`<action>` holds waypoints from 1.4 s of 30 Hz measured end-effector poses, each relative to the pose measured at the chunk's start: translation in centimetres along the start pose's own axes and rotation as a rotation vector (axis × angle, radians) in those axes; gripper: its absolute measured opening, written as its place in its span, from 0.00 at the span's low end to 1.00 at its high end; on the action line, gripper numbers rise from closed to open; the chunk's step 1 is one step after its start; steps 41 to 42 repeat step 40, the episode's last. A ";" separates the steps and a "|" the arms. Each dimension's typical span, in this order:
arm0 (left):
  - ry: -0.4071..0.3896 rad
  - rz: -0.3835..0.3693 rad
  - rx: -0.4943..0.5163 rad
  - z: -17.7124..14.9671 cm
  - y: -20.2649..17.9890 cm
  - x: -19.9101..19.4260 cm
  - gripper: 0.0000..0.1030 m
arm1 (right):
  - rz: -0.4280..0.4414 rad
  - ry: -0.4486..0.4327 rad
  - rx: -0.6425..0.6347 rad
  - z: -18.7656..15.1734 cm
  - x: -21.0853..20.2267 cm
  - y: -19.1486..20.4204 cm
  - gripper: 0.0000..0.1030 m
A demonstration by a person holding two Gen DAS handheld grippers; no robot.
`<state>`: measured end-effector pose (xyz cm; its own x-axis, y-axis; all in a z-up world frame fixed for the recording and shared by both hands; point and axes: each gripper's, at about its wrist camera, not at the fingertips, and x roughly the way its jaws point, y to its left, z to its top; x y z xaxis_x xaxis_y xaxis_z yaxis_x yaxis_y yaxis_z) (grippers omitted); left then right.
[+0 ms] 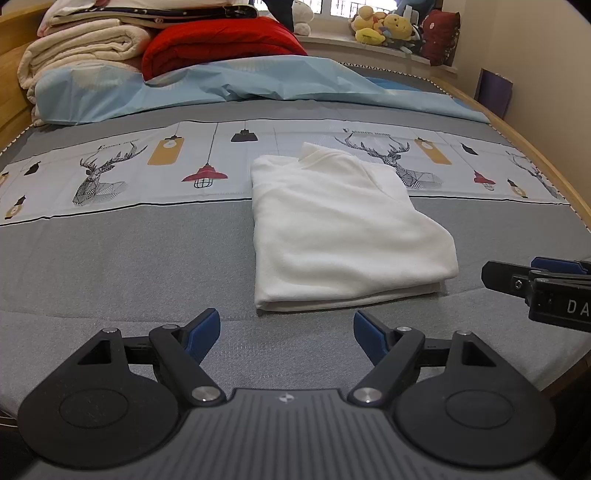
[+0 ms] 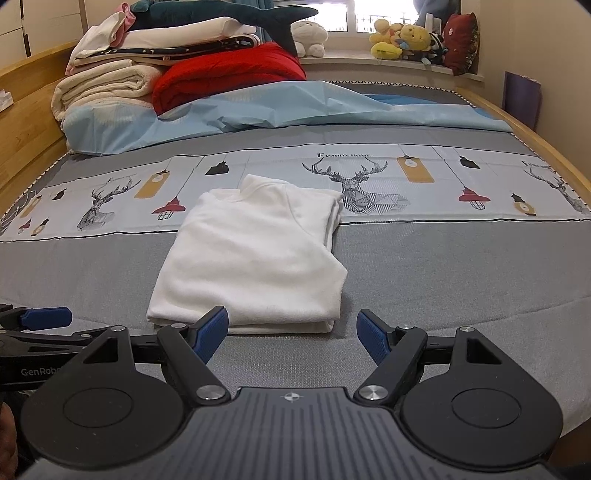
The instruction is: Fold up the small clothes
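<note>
White garment [image 1: 343, 229], folded into a rectangle with its collar at the far end, lies flat on grey bedsheet [image 1: 110, 266] just ahead of both grippers. Left gripper [image 1: 287, 330]: jaws apart, nothing between. Right gripper [image 2: 291, 330]: jaws apart, nothing between. Red quilt [image 1: 221, 44] far beyond.

Daylight is coming through a barred window [image 2: 343, 14] behind a sill [image 2: 388, 61] where plush toys [image 2: 402, 38] are sitting. A wooden bed frame [image 2: 26, 122] is carrying a grey deer-print sheet [image 2: 369, 184], with folded blankets [image 2: 99, 88] stacking against cream walls [image 2: 546, 44].
</note>
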<state>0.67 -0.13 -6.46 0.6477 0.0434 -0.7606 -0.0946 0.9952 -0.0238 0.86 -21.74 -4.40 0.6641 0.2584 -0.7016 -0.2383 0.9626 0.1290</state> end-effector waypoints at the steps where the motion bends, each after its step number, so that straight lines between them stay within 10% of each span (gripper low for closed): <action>1: 0.000 0.000 0.000 0.0 0.0 0.0 0.81 | 0.000 0.000 0.001 0.0 0.0 0.0 0.76; 42: -0.016 -0.012 0.015 0.1 0.0 -0.4 0.82 | 0.000 -0.002 0.002 0.0 0.0 0.2 0.76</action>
